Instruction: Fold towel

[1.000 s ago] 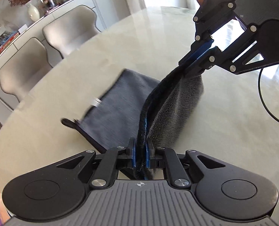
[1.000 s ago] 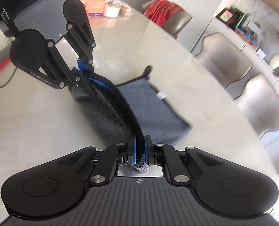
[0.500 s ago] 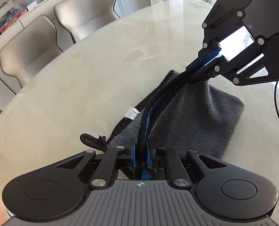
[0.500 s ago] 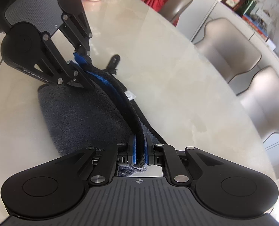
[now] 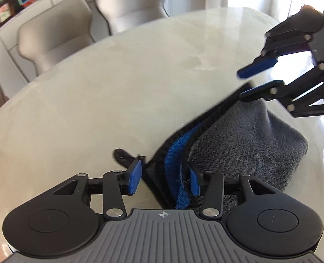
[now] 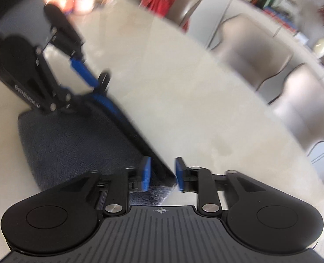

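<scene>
1. Your left gripper (image 5: 164, 180) has its jaws spread wide, with the towel's blue-lined edge lying loose between the pads.
2. Your right gripper (image 6: 161, 173) is parted too (that view is blurred), with a towel corner between its fingers.
3. The grey towel (image 5: 245, 140) lies folded on the pale table (image 5: 118, 92).
4. Two beige chairs (image 5: 59, 32) stand beyond the table edge.

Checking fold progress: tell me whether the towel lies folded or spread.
Folded: the towel lies doubled on the table, stacked hems along one side. Left gripper and right gripper are open.
</scene>
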Demonstrator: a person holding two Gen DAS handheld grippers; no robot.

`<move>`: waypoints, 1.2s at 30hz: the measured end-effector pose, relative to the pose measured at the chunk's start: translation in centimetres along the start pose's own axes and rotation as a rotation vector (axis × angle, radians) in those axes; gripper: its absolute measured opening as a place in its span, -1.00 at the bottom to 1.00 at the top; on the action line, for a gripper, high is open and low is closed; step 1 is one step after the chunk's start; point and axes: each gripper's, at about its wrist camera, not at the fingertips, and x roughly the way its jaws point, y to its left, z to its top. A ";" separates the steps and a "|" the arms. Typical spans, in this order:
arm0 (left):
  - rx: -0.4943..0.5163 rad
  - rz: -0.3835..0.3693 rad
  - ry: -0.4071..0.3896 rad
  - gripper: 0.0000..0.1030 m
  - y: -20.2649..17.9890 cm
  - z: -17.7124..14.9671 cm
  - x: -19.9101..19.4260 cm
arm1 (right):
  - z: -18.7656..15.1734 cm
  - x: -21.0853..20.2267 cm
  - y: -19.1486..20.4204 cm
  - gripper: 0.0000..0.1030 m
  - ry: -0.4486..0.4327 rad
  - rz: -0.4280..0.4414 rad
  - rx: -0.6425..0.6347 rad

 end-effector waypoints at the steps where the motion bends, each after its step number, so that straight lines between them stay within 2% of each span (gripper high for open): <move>1: -0.015 0.027 -0.016 -0.01 0.0 -0.2 -0.5 | -0.2 -0.6 -0.2 -0.36 -0.020 -0.006 0.027; 2: -0.054 0.061 -0.052 0.03 0.1 -0.8 -1.6 | -0.4 -1.3 -0.5 -0.34 -0.039 -0.012 0.054; 4: -0.135 0.076 -0.098 0.19 0.5 -2.0 -3.0 | -1.3 -2.6 -1.0 -0.24 -0.056 -0.004 0.139; 6: -0.217 0.079 -0.136 0.25 0.7 -3.3 -4.2 | -2.8 -3.5 -1.0 -0.21 -0.047 0.032 0.223; 8: -0.256 0.059 -0.131 0.32 0.9 -4.3 -4.1 | -4.1 -4.2 -0.7 -0.20 -0.042 0.062 0.284; 13: -0.318 0.002 -0.102 0.32 -0.8 -7.0 -4.3 | -7.1 -5.0 0.8 -0.20 -0.018 0.108 0.395; 15: -0.341 -0.031 -0.096 0.32 -1.6 -7.8 -4.0 | -7.8 -5.2 1.3 -0.20 -0.023 0.129 0.451; 19: -0.341 -0.044 -0.078 0.31 -2.7 -8.3 -3.5 | -8.3 -5.2 1.1 -0.20 -0.049 0.197 0.530; 21: -0.330 -0.047 -0.080 0.30 -3.0 -8.2 -3.3 | -8.1 -4.9 0.9 -0.20 -0.043 0.209 0.551; 26: -0.296 -0.001 -0.049 0.13 -3.0 -7.6 -2.4 | -8.3 -4.4 1.0 -0.54 0.004 0.201 0.540; 33: -0.258 0.047 -0.046 0.13 -2.9 -7.1 -2.1 | -8.3 -3.9 2.0 -0.53 0.102 0.163 0.489; 35: -0.275 0.057 -0.096 0.14 -2.7 -6.8 -3.2 | -7.7 -4.3 1.9 -0.52 0.103 0.146 0.474; 36: -0.303 0.037 -0.130 0.21 -2.4 -6.5 -3.7 | -7.4 -4.6 1.7 -0.52 0.083 0.139 0.461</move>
